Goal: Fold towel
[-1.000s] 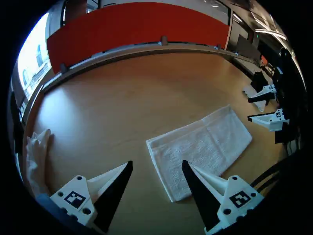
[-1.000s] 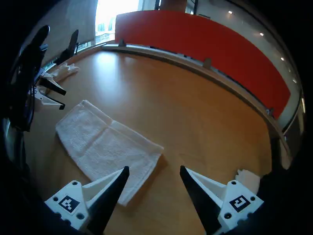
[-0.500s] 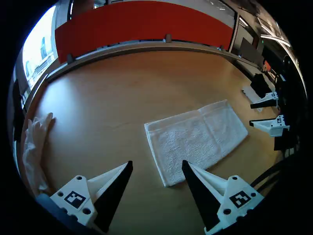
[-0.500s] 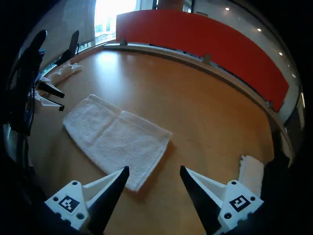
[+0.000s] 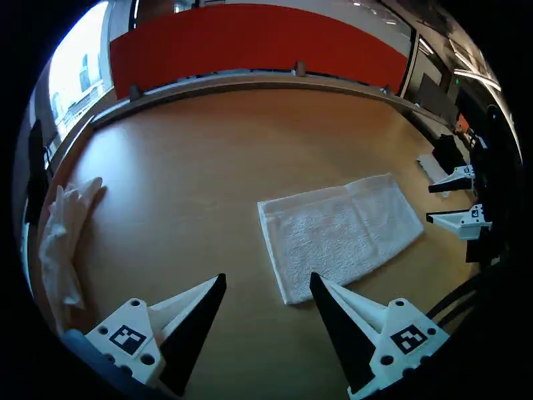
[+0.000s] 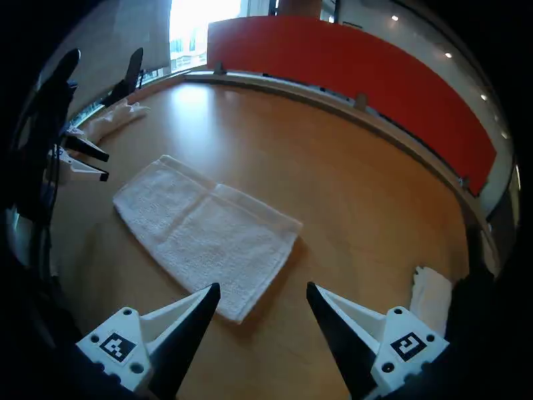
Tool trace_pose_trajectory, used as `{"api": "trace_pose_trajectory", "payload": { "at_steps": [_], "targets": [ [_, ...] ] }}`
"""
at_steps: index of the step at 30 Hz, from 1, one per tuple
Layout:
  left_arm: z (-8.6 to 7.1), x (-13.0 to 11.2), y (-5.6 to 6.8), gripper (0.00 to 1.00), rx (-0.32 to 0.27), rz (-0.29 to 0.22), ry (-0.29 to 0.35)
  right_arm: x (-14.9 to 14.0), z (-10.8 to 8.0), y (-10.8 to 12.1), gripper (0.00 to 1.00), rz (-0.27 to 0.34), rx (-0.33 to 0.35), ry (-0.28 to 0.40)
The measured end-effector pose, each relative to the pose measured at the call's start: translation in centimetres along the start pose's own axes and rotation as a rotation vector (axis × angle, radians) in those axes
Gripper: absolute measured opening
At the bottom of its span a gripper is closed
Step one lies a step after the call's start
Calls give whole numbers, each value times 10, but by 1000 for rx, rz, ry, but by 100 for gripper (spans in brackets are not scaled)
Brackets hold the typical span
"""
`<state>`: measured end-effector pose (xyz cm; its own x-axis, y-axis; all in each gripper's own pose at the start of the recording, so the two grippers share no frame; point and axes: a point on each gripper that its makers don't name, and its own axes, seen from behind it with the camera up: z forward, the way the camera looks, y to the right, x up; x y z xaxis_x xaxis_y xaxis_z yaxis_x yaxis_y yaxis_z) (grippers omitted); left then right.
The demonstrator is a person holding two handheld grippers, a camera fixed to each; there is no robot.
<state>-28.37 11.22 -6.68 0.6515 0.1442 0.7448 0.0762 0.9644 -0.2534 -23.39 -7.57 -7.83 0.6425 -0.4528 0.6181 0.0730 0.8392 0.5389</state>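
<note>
A white towel (image 5: 341, 230) lies folded and flat on the wooden table (image 5: 200, 173). In the left gripper view my left gripper (image 5: 266, 283) stands open above the table, just short of the towel's near corner, holding nothing. The right gripper (image 5: 445, 202) shows open at the far right of that view, past the towel's other end. In the right gripper view the towel (image 6: 206, 230) lies ahead and to the left, and my right gripper (image 6: 262, 290) is open above its near edge. The left gripper (image 6: 93, 163) appears open at the far left.
A crumpled white cloth (image 5: 63, 243) lies at the table's left edge in the left gripper view. Another white cloth (image 6: 430, 297) sits at the lower right of the right gripper view. A red partition (image 5: 260, 43) runs behind the table's far edge.
Both grippers have drawn back from the towel, which lies farther from the fingertips than before. The towel itself stays flat and folded. Both grippers stay open.
</note>
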Motion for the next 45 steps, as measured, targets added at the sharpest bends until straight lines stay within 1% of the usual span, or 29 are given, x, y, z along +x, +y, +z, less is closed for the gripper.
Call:
{"api": "trace_pose_trajectory", "payload": {
  "at_steps": [9,15,24,31,37,45],
  "targets": [
    [-20,-12,-15,93,43,-65,11,5,6,-7,100,-47,40,-2],
    [-31,-21,-23,93,65,-102,13,7,11,-11,100,-75,62,-8],
    [-42,-25,-33,93,90,-123,18,4,13,-14,100,-103,83,-27],
    [-49,-29,-39,93,104,-140,19,-10,14,-15,100,-118,97,-59],
    [-56,-37,-42,93,117,-153,15,-26,15,-16,94,-121,111,-93],
    [-63,-44,-45,93,123,-170,13,-38,15,-16,76,-105,117,-129]
  ]
}}
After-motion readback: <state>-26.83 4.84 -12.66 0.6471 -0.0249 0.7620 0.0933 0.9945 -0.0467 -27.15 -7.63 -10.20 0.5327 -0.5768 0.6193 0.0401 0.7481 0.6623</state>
